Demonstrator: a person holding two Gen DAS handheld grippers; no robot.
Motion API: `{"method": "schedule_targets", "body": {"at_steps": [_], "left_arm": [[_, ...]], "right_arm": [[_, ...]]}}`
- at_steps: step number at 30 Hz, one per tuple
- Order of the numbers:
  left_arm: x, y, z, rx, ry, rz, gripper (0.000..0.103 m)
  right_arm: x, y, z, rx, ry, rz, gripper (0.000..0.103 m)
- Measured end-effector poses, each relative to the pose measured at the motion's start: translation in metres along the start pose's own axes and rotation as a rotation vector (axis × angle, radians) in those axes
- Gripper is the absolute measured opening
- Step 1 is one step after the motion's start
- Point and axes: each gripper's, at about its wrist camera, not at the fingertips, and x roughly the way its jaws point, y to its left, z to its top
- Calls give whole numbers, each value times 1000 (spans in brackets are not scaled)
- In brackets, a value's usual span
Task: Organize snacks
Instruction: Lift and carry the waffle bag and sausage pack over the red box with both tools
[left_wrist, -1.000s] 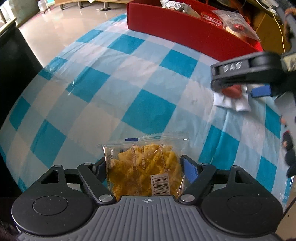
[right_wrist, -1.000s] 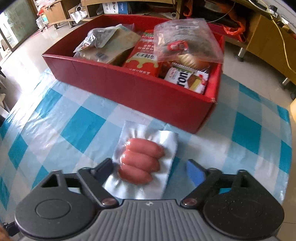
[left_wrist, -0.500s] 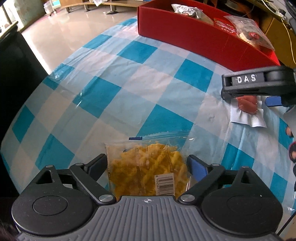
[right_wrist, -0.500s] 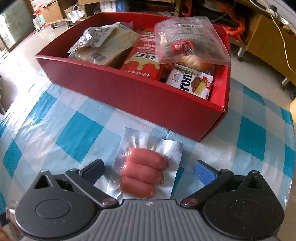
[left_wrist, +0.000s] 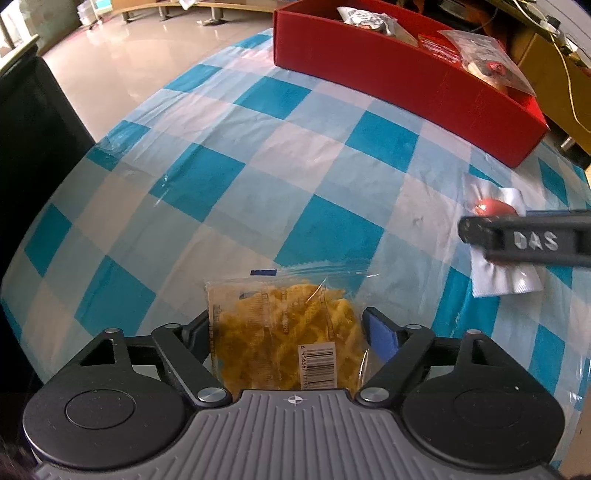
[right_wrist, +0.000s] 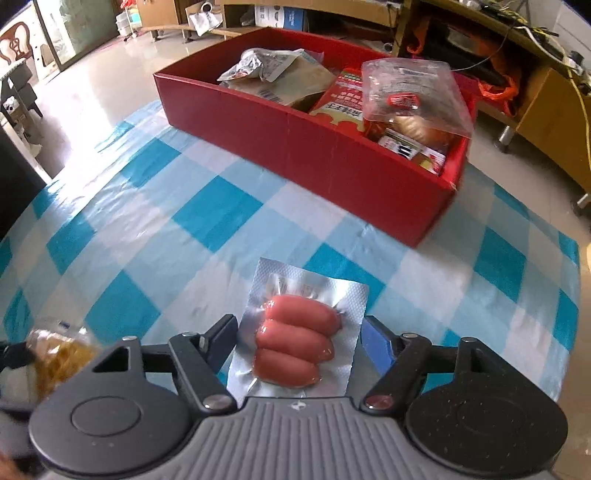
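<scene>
At the bottom centre of my left wrist view, my left hand-held gripper straddles a clear bag of yellow twisted snacks lying on the checked worktop; its jaws are closing, the left pad against the bag's edge, while a sliver of gap shows at the blue right pad, so the bag is not yet pinched. A white barcode label sits on the bag at lower right, its digits too small for me to read fully. This view alone shows the side of my right hand-held gripper at the right edge, lettered "DAS".

My right wrist view has what the left lacks: the sausage pack seen whole, 3 pink sausages in silver foil, between that gripper's closing jaws, which stand just beside the foil's edges without pressing. It also looks down into the red box at upper centre, holding a grey foil packet, a red packet with Chinese characters, and a clear pouch with a red label. The yellow snack bag appears blurred at lower left.
</scene>
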Motion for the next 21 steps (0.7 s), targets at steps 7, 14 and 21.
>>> {"method": "schedule_targets", "body": {"at_steps": [7, 14, 21], "left_arm": [[-1, -5, -8, 68, -22, 23, 97], [7, 2, -8, 26, -17, 13, 103], [-6, -9, -14, 60, -26, -3, 82]], "right_arm": [[-10, -4, -40, -5, 34, -12, 73], [-9, -10, -59, 4, 37, -11, 74], [-11, 0, -57, -44, 38, -7, 74]]}}
